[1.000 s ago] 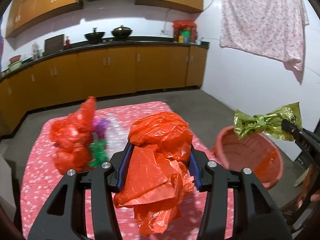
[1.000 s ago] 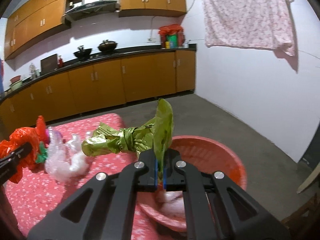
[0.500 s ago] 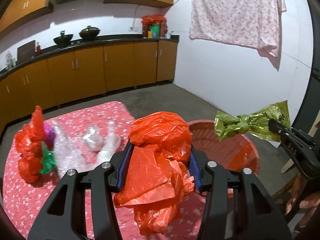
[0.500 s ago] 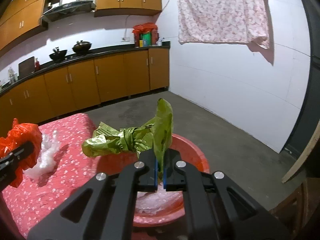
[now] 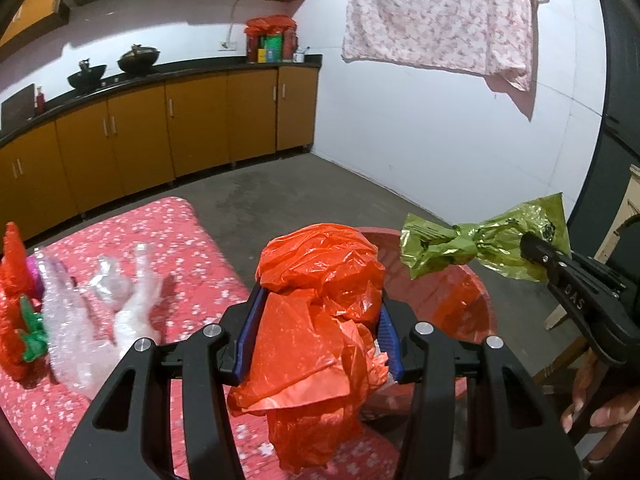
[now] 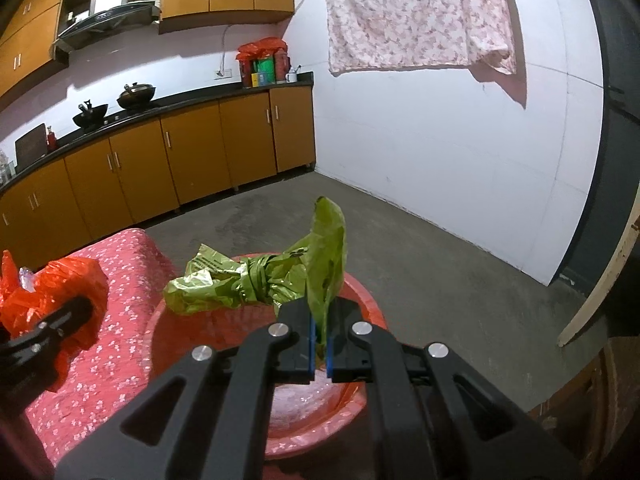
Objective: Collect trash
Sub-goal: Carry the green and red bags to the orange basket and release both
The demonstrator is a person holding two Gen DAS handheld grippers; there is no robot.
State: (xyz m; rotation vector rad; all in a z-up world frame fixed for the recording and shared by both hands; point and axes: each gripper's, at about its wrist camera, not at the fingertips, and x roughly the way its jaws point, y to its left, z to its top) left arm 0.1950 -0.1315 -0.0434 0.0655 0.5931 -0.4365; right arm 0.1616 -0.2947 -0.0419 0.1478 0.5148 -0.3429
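My left gripper (image 5: pixel 318 334) is shut on a crumpled orange plastic bag (image 5: pixel 320 320), held over the near rim of the red basin (image 5: pixel 464 300). That bag and gripper also show at the left of the right wrist view, orange plastic bag (image 6: pixel 60 296). My right gripper (image 6: pixel 319 350) is shut on a knotted green plastic bag (image 6: pixel 276 280), which hangs above the red basin (image 6: pixel 360 288). From the left wrist view the green plastic bag (image 5: pixel 480 246) sticks out leftward from the right gripper (image 5: pixel 536 250). Pale plastic lies inside the basin.
A table with a red flowered cloth (image 5: pixel 172 240) holds clear plastic wrap (image 5: pixel 100 304) and an orange, purple and green bundle (image 5: pixel 18 300) at its left. Kitchen cabinets (image 6: pixel 160 160) line the far wall. A hand (image 5: pixel 600 408) grips the right tool. Bare concrete floor (image 6: pixel 440 264) lies beyond the basin.
Both grippers have swung right, away from the table's middle and toward the basin. The basin now sits under both bags, and the table trash has slid to the left of the views.
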